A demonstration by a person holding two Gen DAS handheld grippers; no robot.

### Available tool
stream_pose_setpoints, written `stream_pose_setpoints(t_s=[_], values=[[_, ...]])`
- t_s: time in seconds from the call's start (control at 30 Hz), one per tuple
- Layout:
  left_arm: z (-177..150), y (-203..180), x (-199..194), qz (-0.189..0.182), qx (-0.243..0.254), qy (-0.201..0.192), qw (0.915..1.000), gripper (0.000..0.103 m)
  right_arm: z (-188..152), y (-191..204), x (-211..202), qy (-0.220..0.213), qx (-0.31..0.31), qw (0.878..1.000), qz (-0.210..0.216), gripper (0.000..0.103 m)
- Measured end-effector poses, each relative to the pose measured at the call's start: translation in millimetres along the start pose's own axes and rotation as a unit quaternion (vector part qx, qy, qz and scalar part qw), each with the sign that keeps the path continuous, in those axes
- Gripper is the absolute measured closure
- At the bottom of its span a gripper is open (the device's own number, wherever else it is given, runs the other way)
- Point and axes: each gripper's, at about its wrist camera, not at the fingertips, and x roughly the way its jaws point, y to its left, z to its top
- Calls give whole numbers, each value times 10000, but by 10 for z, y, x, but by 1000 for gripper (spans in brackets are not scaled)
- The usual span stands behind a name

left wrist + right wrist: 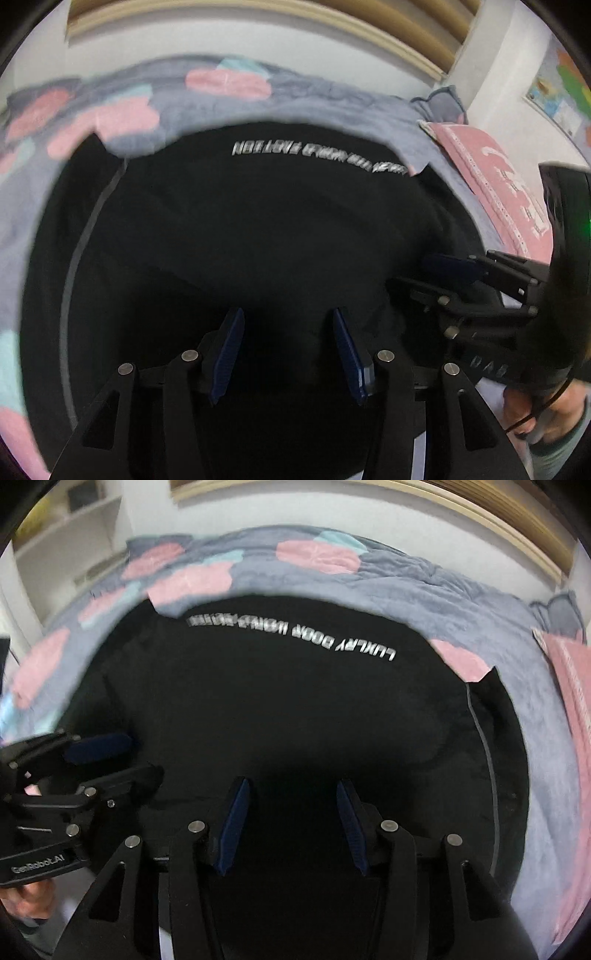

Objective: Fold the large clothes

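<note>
Spreading across most of both wrist views, a black garment (258, 229) is seen laid flat on a grey-blue bedspread (177, 107) patterned with pink and pale teal patches. A line of silver lettering (291, 633) is printed across the far part of the cloth, upside down to the cameras and partly blurred. A thin grey stripe (79, 266) is seen curving along one outer edge of the garment.

The left gripper (288, 354) is held above the near part of the black cloth, its blue-padded fingers (229, 354) set apart with nothing between them. The right gripper (291, 827) is held likewise over the cloth, its blue pads (351, 827) also parted and gripping nothing. Whether either tool touches the fabric cannot be told. Each gripper is seen at the edge of the other's view, so the two are placed side by side and near each other.

A pink cloth (495, 184) with white markings is seen lying on the bedspread, beyond the garment's right edge. White shelves (70, 528) are seen against the far wall.
</note>
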Motion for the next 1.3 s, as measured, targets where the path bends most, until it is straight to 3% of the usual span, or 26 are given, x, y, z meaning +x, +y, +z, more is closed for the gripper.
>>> stream_pose_setpoints(t_s=[0.1, 0.2, 0.3, 0.43, 0.5, 0.57, 0.63, 0.77, 0.87, 0.97, 1.13, 1.3], values=[[-57, 146, 67, -232, -272, -29, 9994, 52, -100, -24, 130, -119, 24, 9999, 32, 49], [-113, 11, 48, 66, 167, -193, 9997, 52, -148, -39, 128, -237, 77, 9997, 30, 49], [-46, -29, -94, 69, 220, -329, 9992, 52, -74, -73, 31, -211, 39, 9997, 140, 48], [192, -53, -442, -234, 107, -681, 9973, 49, 142, -250, -278, -621, 368, 9968, 344, 30], [375, -101, -478, 156, 272, -887, 9956, 44, 301, -301, -363, -934, 354, 9949, 111, 29], [611, -24, -332, 498, 109, -794, 9955, 44, 476, -321, -288, -951, 329, 9949, -74, 29], [763, 139, -134, 315, -209, -606, 9974, 44, 644, -378, -115, -813, 451, 9956, -101, 30], [855, 521, 380, 468, -804, -56, 9956, 42, 762, -485, 424, -266, 680, 9973, -115, 35], [831, 615, 471, 356, -935, 72, 9950, 42, 740, -511, 561, -168, 722, 9972, -22, 35], [829, 517, 507, 482, -827, 55, 9954, 41, 707, -508, 574, -171, 664, 9976, -84, 35], [804, 385, 340, 548, -419, -56, 9976, 41, 659, -557, 469, -242, 845, 9961, 52, 35], [563, 184, -311, -22, -8, -301, 9995, 41, 413, -560, -29, -431, 1175, 9909, 489, 34]])
